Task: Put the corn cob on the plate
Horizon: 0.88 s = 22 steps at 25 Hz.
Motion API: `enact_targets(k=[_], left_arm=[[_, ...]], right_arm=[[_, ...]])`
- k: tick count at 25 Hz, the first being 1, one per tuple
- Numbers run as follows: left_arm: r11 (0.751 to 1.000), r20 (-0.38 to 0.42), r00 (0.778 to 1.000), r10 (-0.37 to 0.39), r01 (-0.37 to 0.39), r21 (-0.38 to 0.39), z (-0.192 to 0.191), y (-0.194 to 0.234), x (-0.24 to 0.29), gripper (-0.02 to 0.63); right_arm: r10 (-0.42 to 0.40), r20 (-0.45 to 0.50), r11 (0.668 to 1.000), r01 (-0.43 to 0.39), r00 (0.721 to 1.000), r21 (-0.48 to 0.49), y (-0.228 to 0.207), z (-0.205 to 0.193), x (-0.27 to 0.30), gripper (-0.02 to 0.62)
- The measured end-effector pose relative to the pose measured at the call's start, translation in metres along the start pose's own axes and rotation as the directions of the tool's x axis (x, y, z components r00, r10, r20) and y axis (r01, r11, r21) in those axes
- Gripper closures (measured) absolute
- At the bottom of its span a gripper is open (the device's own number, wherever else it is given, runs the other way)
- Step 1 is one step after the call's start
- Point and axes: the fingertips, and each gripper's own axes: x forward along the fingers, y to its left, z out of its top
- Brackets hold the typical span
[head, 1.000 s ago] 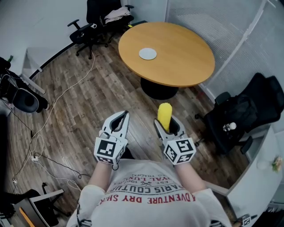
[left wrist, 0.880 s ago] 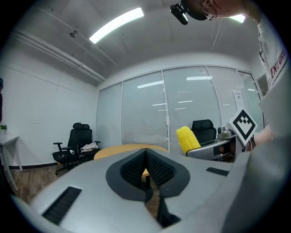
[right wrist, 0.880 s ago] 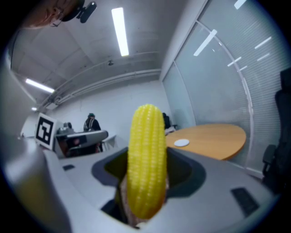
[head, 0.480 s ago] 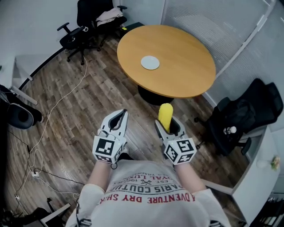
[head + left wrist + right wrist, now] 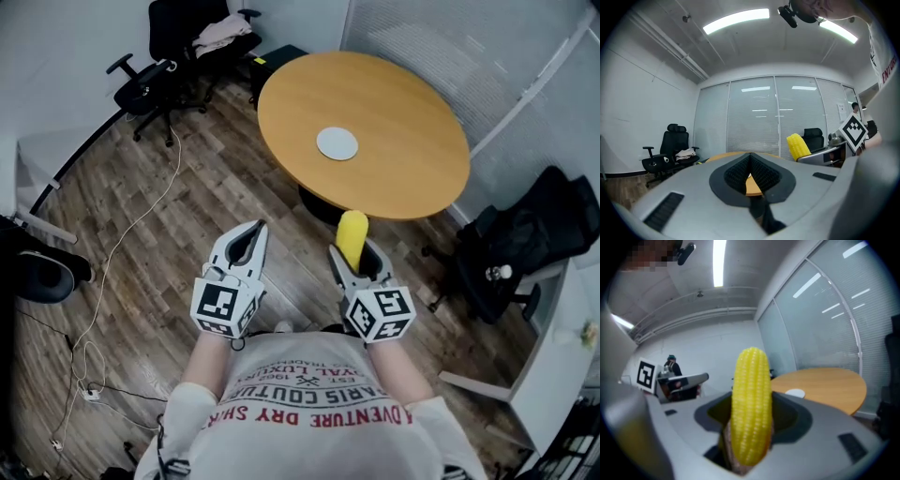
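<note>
My right gripper (image 5: 354, 256) is shut on a yellow corn cob (image 5: 352, 237), which sticks out forward between the jaws; in the right gripper view the corn cob (image 5: 751, 404) fills the middle. A small white plate (image 5: 337, 143) lies near the middle of the round wooden table (image 5: 394, 103) ahead; the plate (image 5: 795, 393) shows right of the cob. My left gripper (image 5: 242, 249) is shut and holds nothing, level with the right one, over the floor. From the left gripper (image 5: 750, 169) the corn cob (image 5: 798, 146) appears at the right.
Black office chairs stand at the far left (image 5: 150, 80) and beside the table at the right (image 5: 534, 234). White cables (image 5: 103, 281) trail over the wood floor at the left. A white desk edge (image 5: 553, 375) is at the lower right.
The view has closed in on the table: the plate and table edge now sit lower and nearer to both grippers. The corn cob stays held in the right gripper.
</note>
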Motion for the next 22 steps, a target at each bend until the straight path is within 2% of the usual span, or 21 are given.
enact_targets(k=[11, 18, 22], left_arm=[[0.999, -0.052, 0.998, 0.022, -0.024, -0.033, -0.026, 0.052, 0.048, 0.574], [0.999, -0.074, 0.996, 0.045, -0.047, -0.027, -0.027, 0.079, 0.120, 0.574], [0.999, -0.073, 0.997, 0.028, -0.029, -0.020, -0.023, 0.078, 0.174, 0.574]], right_arm=[[0.013, -0.050, 1.000, -0.013, 0.999, 0.003, -0.018, 0.002, 0.079, 0.331], [0.022, -0.049, 1.000, -0.022, 0.999, 0.003, -0.068, 0.026, 0.137, 0.331], [0.018, -0.046, 1.000, -0.019, 0.999, -0.004, -0.109, 0.045, 0.159, 0.332]])
